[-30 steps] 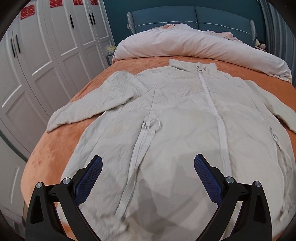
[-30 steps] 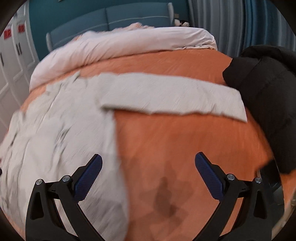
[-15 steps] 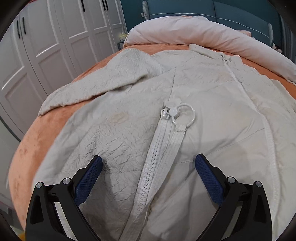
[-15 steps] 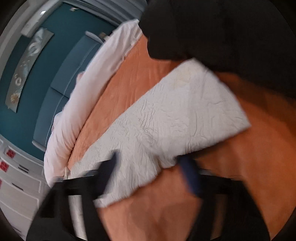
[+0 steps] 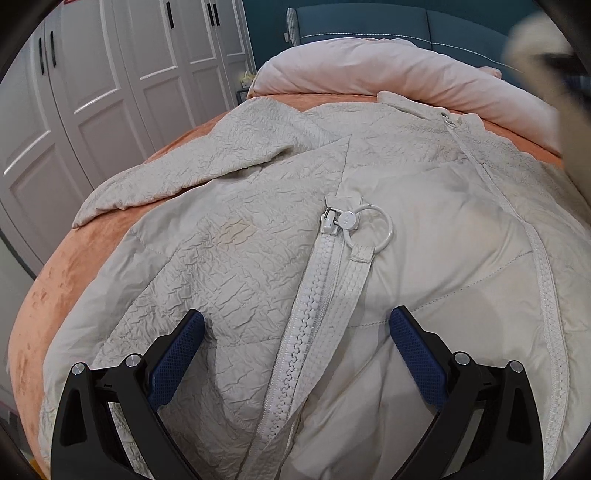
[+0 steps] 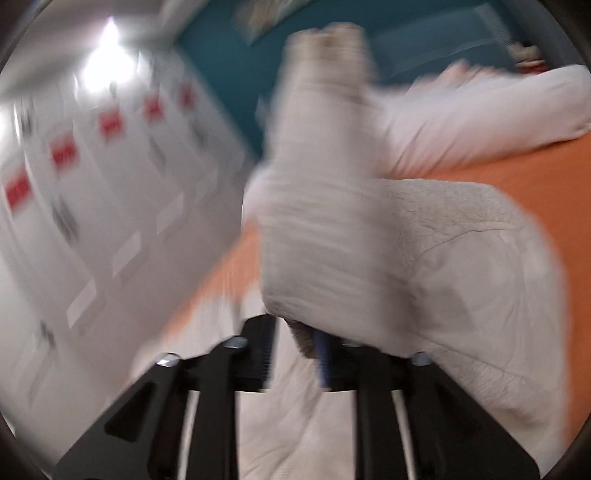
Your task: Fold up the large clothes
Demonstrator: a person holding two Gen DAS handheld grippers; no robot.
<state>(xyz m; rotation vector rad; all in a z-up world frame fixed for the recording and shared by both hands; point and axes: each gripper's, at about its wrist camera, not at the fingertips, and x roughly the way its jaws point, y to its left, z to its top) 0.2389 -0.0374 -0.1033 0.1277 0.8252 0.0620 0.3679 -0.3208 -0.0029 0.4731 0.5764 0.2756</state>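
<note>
A cream padded jacket (image 5: 424, 206) lies front up on the orange bed (image 5: 74, 258), its left sleeve (image 5: 192, 166) spread out to the side. A side zipper with a ring pull (image 5: 369, 229) runs between my left gripper's blue pads. My left gripper (image 5: 297, 332) hovers open low over the hem area. My right gripper (image 6: 295, 350) is closing its jaws on the jacket's right sleeve (image 6: 317, 229), which is lifted off the bed and blurred by motion. That raised sleeve (image 5: 535, 48) also shows at the top right of the left wrist view.
A pale pink duvet (image 5: 369, 70) is bunched at the head of the bed before a blue headboard (image 5: 369, 18). White wardrobe doors (image 5: 110, 74) stand close along the bed's left side.
My left gripper came down closer to the jacket, then held still. My right gripper narrowed around the right sleeve's cuff and swung it up off the bed toward the jacket's body.
</note>
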